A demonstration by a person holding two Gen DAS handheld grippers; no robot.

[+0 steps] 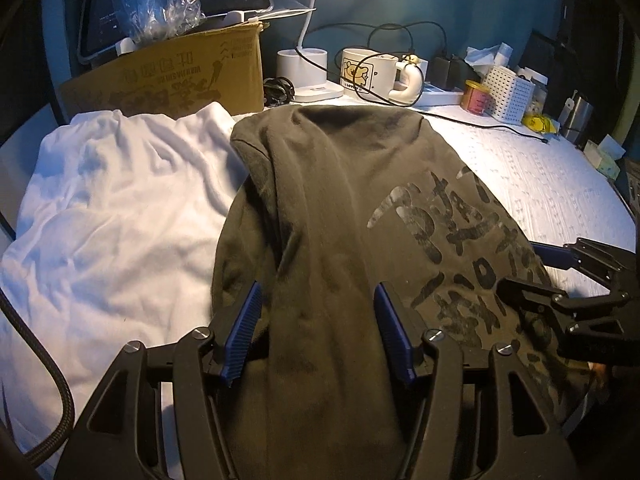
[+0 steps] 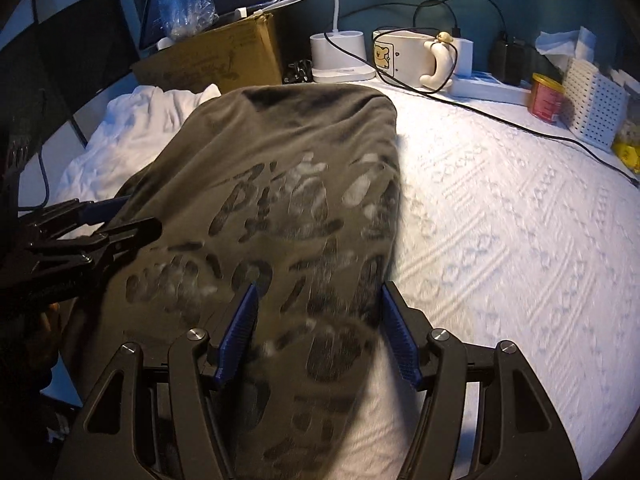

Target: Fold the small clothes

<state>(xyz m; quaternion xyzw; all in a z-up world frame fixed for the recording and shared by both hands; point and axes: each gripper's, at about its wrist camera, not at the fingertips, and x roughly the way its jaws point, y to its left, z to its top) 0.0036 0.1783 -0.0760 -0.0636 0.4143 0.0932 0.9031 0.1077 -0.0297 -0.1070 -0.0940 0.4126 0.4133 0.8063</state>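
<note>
Dark olive printed cotton shirt (image 1: 328, 200): soft, limp, light; grab hems. Left gripper (image 1: 318, 334) and right gripper (image 2: 318, 330) jaws apart, cloth between, grip unclear.

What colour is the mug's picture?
A yellowish bear on the cream mug, clearest in the left wrist view.
</note>
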